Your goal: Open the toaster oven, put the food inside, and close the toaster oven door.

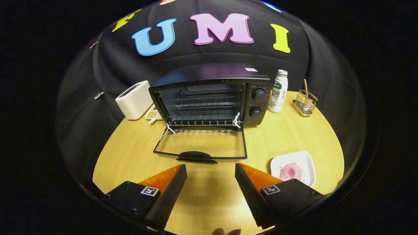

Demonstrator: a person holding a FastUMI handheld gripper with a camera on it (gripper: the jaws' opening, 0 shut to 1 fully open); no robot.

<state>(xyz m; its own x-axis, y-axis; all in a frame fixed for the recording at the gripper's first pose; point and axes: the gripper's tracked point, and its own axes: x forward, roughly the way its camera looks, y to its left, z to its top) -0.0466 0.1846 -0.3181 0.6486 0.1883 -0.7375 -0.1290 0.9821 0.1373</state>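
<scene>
A black toaster oven [212,94] stands at the back of the round wooden table, its glass door [202,143] folded flat down toward me and the wire rack inside bare. The door handle [196,156] lies just ahead of my fingers. My gripper [211,169] is open above the table with nothing between its fingers. A round pink slice of food [290,171] lies on a white square plate [307,163] to the right of the right finger, apart from it.
A white toaster [135,99] and a small dish of grains [152,114] sit left of the oven. A white-and-green bottle [278,91] stands right of the oven, a wire holder [305,102] with a stick further right. The table edge [107,147] curves round both sides.
</scene>
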